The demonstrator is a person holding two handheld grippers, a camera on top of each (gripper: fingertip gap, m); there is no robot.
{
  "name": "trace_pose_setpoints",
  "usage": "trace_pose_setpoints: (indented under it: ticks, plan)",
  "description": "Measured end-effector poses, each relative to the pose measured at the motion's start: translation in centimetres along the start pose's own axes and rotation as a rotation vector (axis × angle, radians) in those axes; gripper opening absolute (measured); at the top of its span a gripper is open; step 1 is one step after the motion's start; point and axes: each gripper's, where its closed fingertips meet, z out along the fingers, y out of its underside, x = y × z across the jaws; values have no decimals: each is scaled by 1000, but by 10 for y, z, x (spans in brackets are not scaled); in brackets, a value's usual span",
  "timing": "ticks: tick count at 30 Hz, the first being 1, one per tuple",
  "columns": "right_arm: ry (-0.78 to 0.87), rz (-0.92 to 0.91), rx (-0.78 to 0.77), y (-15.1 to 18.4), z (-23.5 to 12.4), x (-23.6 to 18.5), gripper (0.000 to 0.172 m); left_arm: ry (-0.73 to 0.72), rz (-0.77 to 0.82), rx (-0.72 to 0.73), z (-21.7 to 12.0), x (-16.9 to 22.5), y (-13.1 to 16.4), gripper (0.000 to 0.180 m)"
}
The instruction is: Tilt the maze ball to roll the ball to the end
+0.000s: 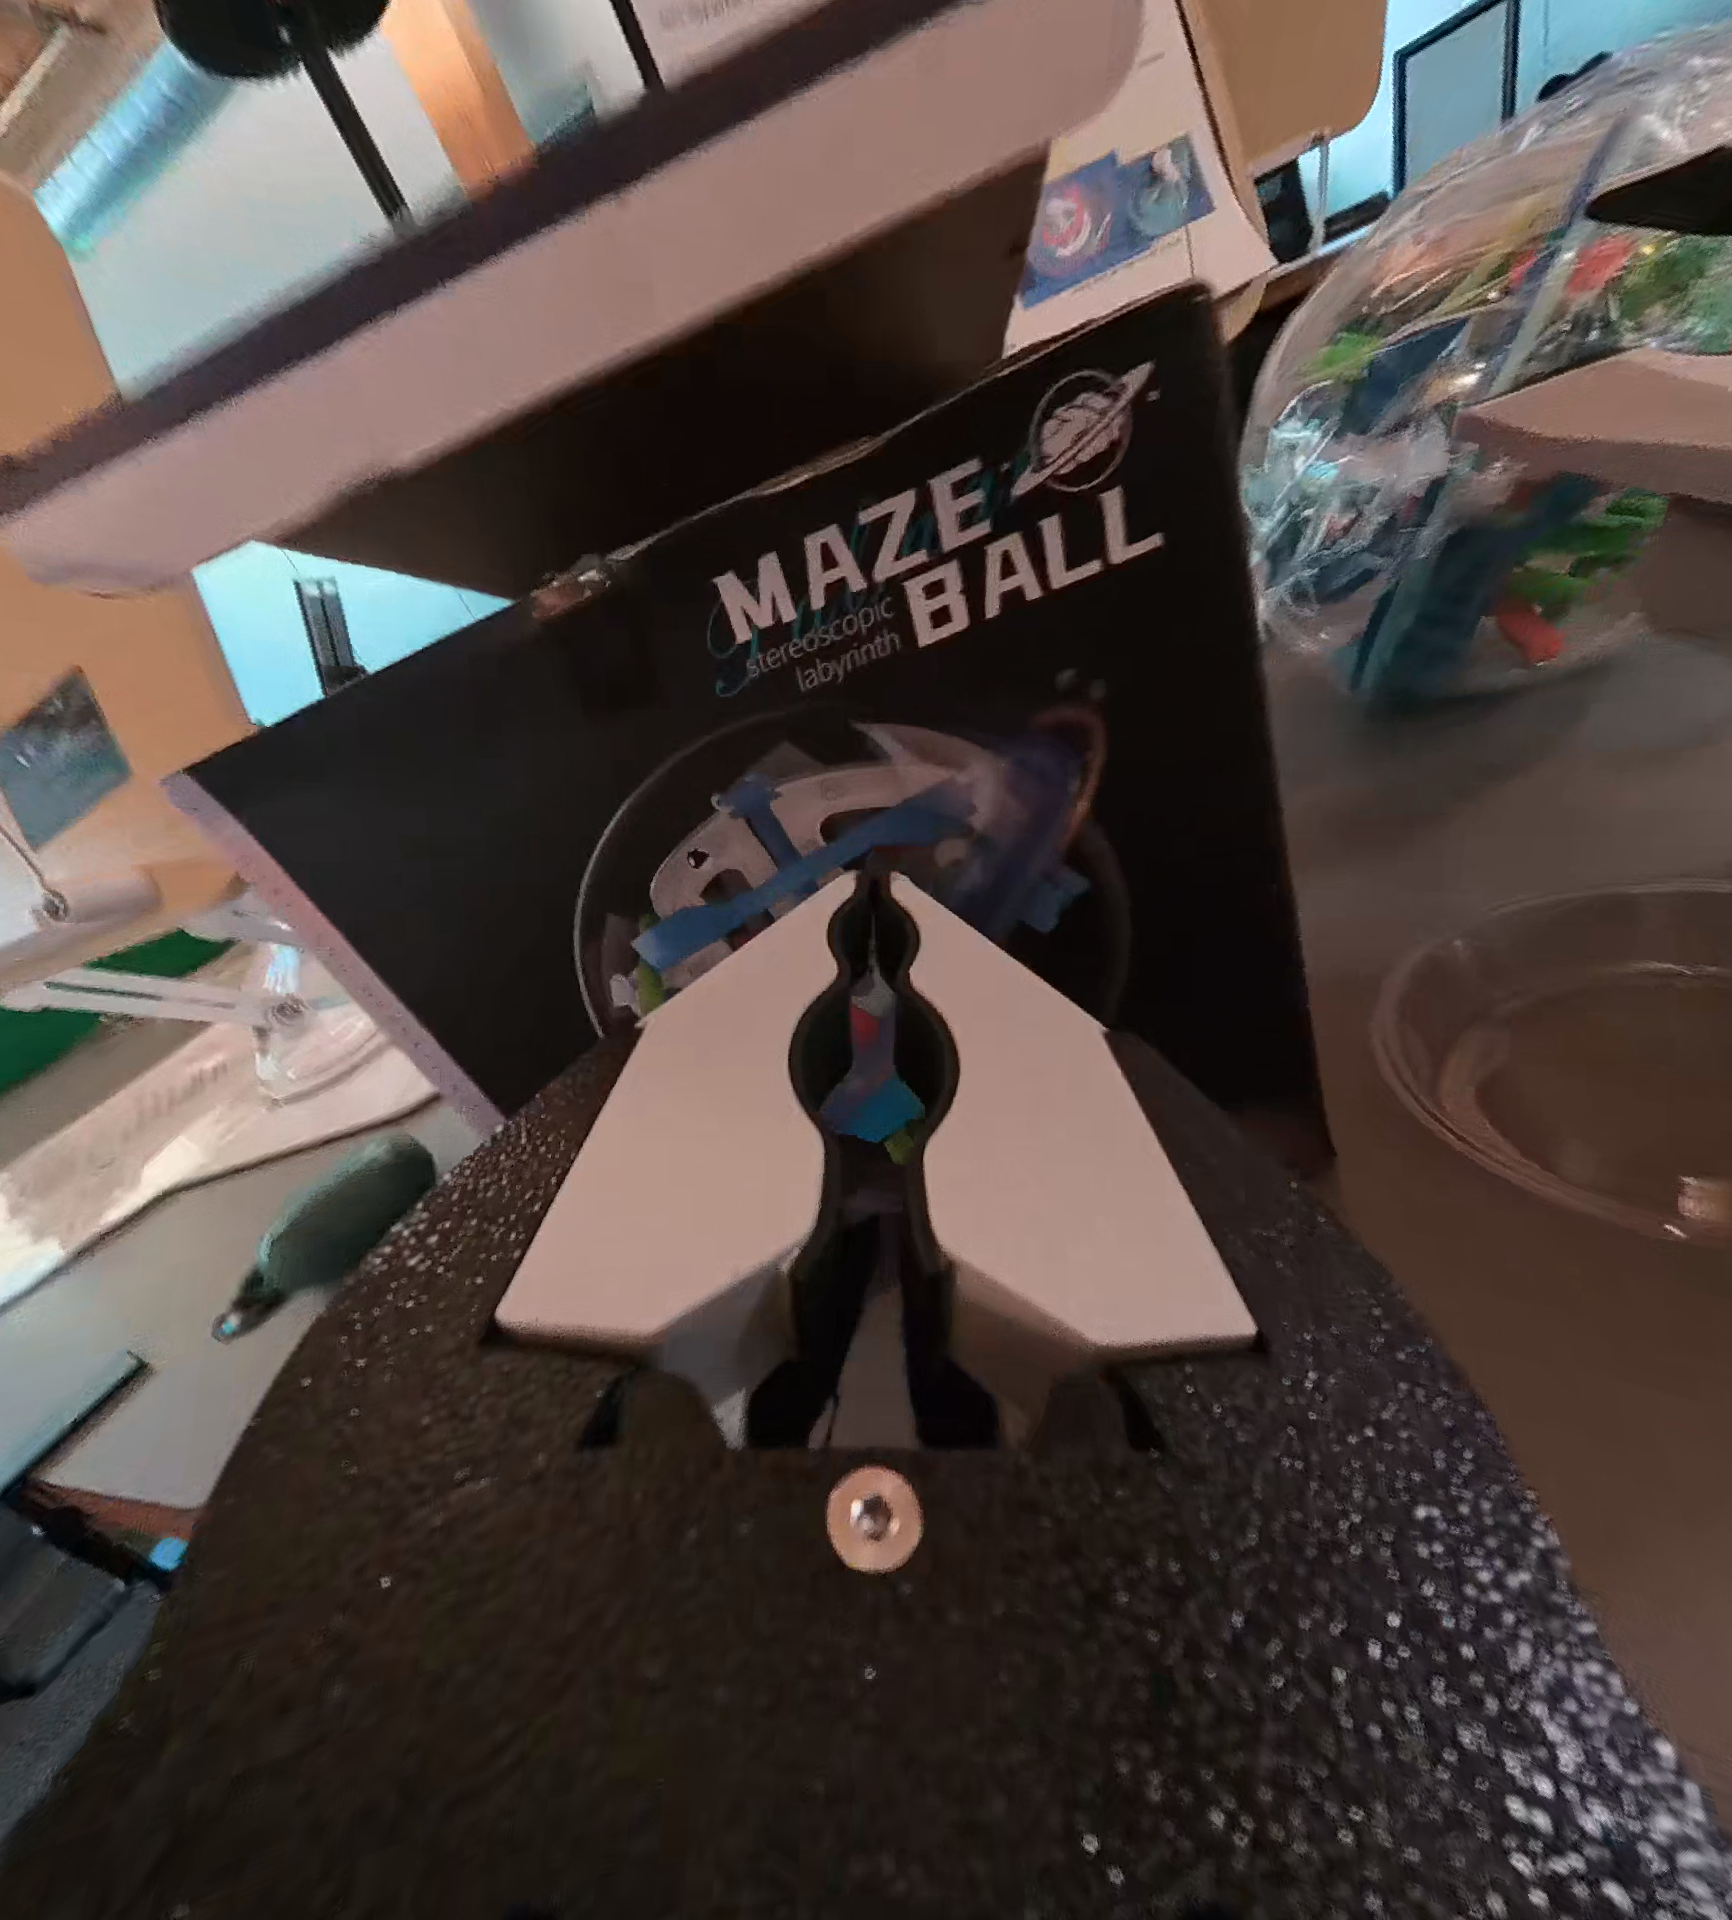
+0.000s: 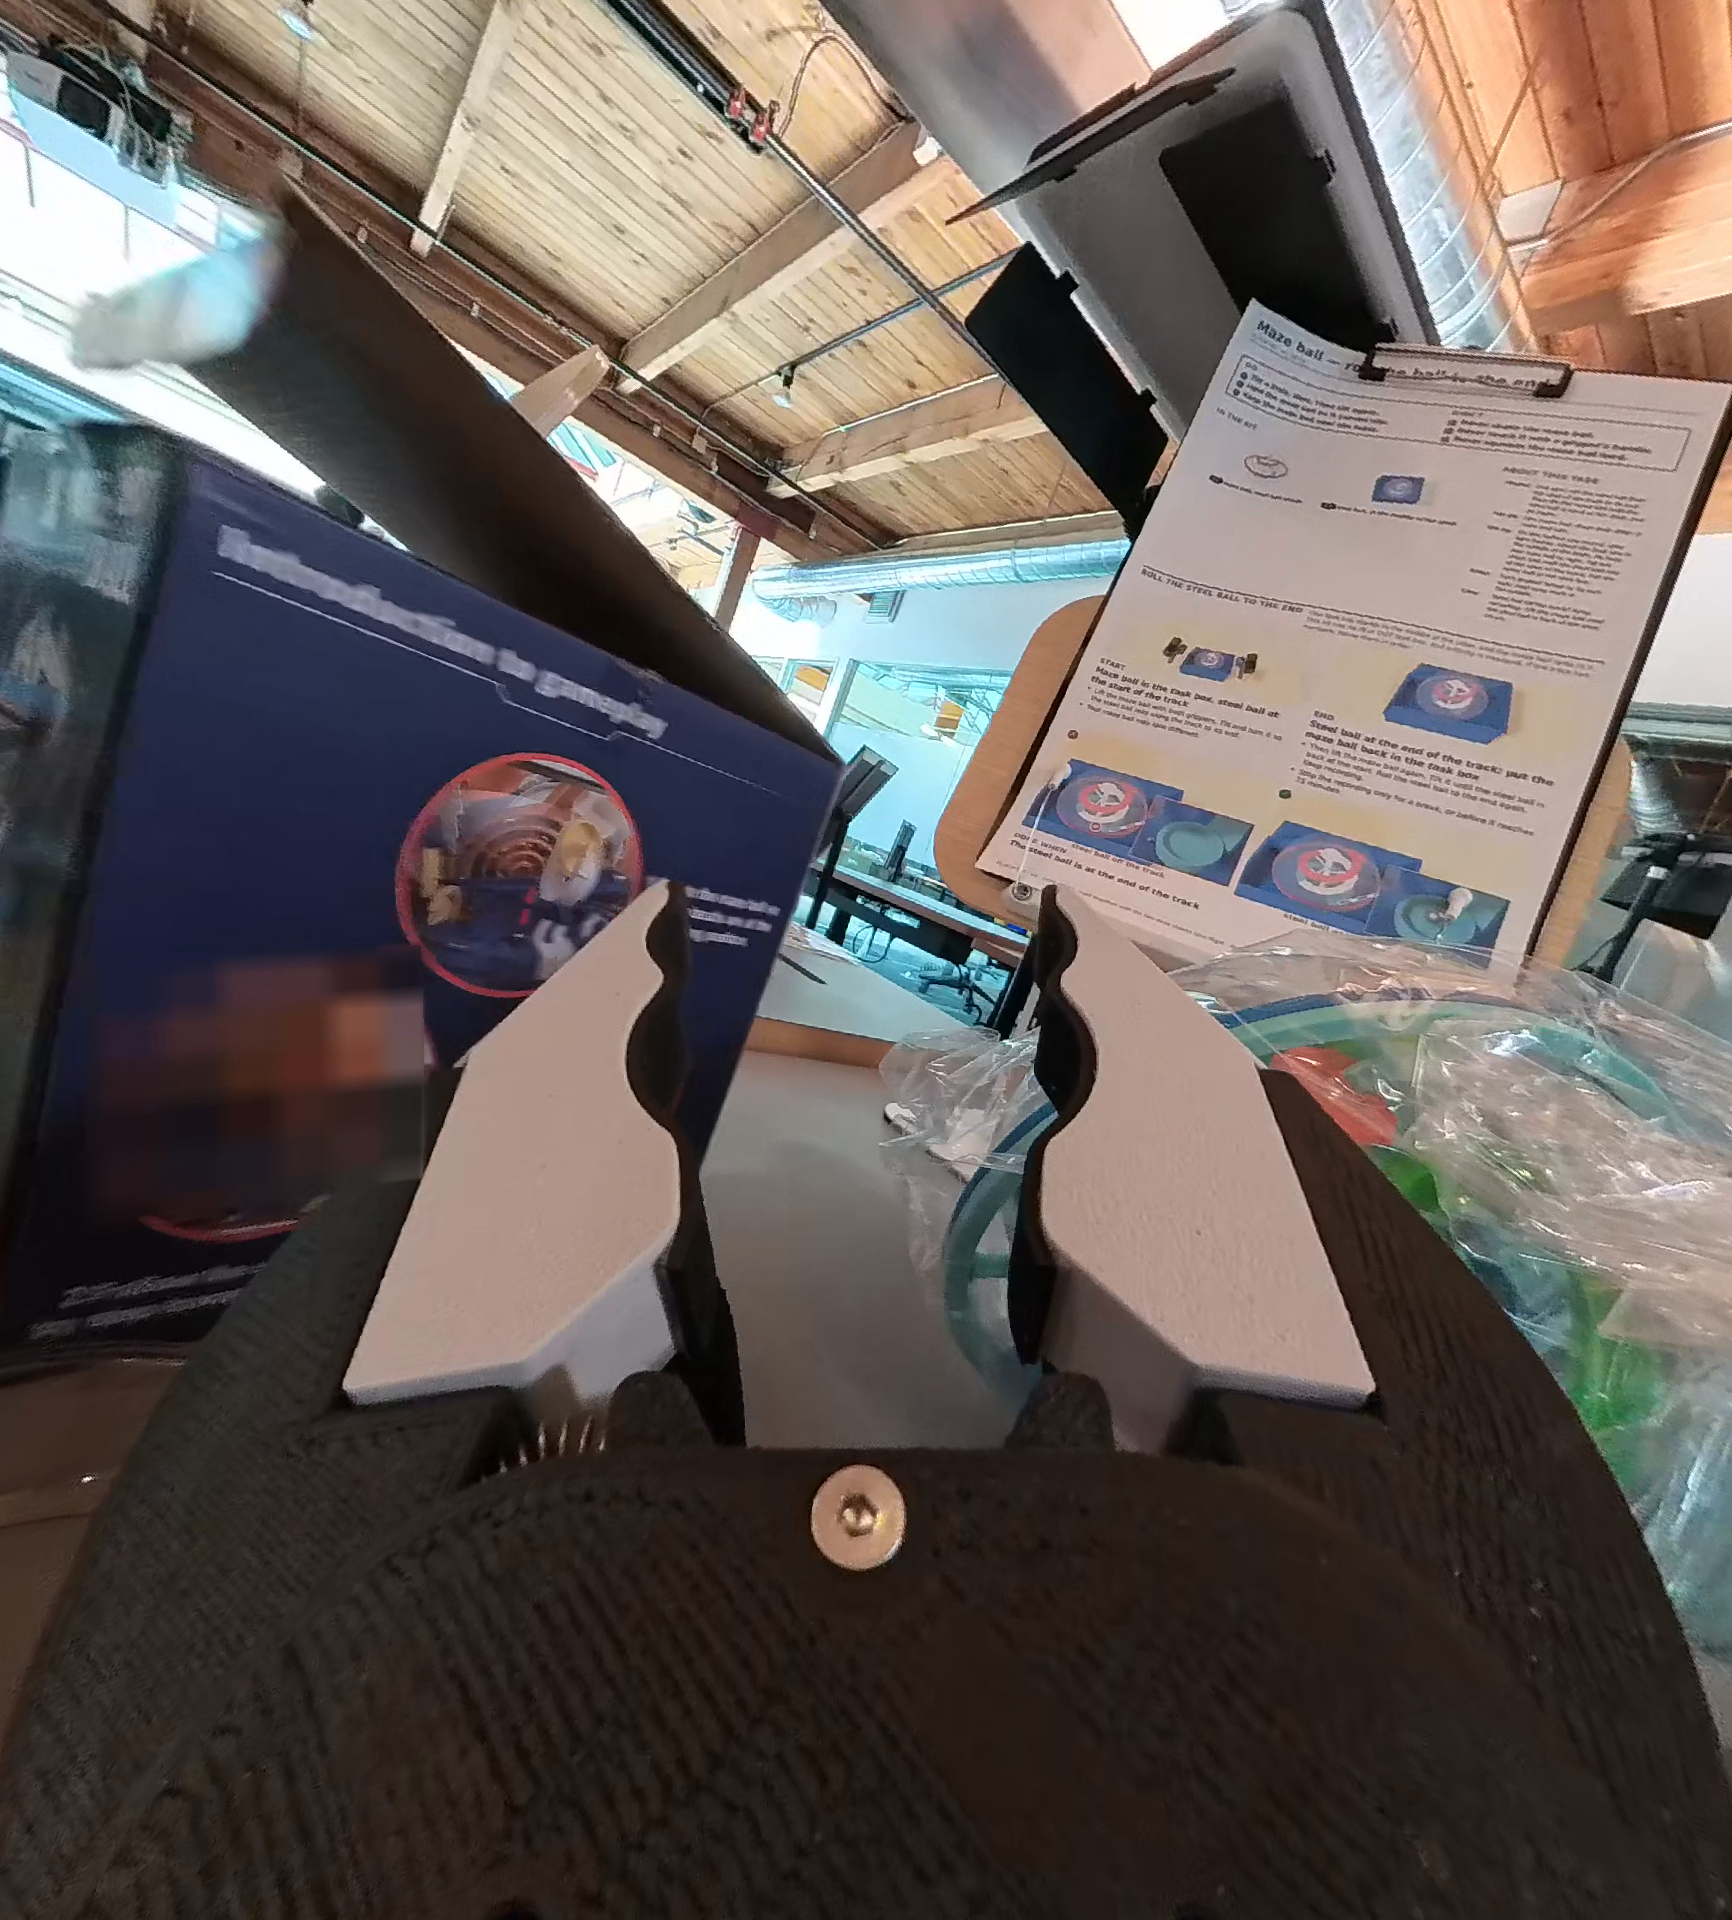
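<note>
The maze ball (image 1: pixel 1527 436) is a clear sphere with green, blue and red tracks inside, wrapped in crinkled clear plastic. It sits on the table at the upper right of the left wrist view. In the right wrist view it (image 2: pixel 1464 1143) lies to the right of my right gripper (image 2: pixel 857 904), outside the open jaws, which hold nothing. One right finger also shows in front of the ball in the left wrist view (image 1: pixel 1651 447). My left gripper (image 1: pixel 877 883) is shut, its tips touching, and points at the black maze ball box (image 1: pixel 426 883).
The box stands with its top flap (image 1: pixel 529 343) open; its blue side (image 2: pixel 374 727) is left of my right gripper. A clear plastic dish (image 1: pixel 1444 1101) sits on the table right of the box. A clipboard with a printed sheet (image 2: pixel 1361 675) stands behind the ball.
</note>
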Motion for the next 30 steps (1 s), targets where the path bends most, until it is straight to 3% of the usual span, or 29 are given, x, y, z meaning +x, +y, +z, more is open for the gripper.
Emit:
trace_pose_setpoints:
  ticks: [3,12,16,19,23,24,28,30]
  plan:
    - [8,17,2,0,0,2,66,-89,115,-37,21,-10,5,0]
    - [28,51,3,2,-1,8,65,-47,119,-151,100,-1,18,0]
    - [10,44,1,3,1,5,63,-52,112,-253,138,-6,40,0]
    - [25,40,1,2,-2,8,63,-48,75,-215,131,9,35,0]
    - [59,-27,13,-7,-19,20,66,-37,26,-91,86,31,12,1]
    - [70,-44,12,-8,-25,26,68,3,-11,-72,74,40,9,12]
    - [116,-118,-9,-7,-44,52,69,356,-299,-214,39,103,13,99]
    - [141,-119,-22,-5,-51,66,69,527,-399,-308,25,131,13,113]
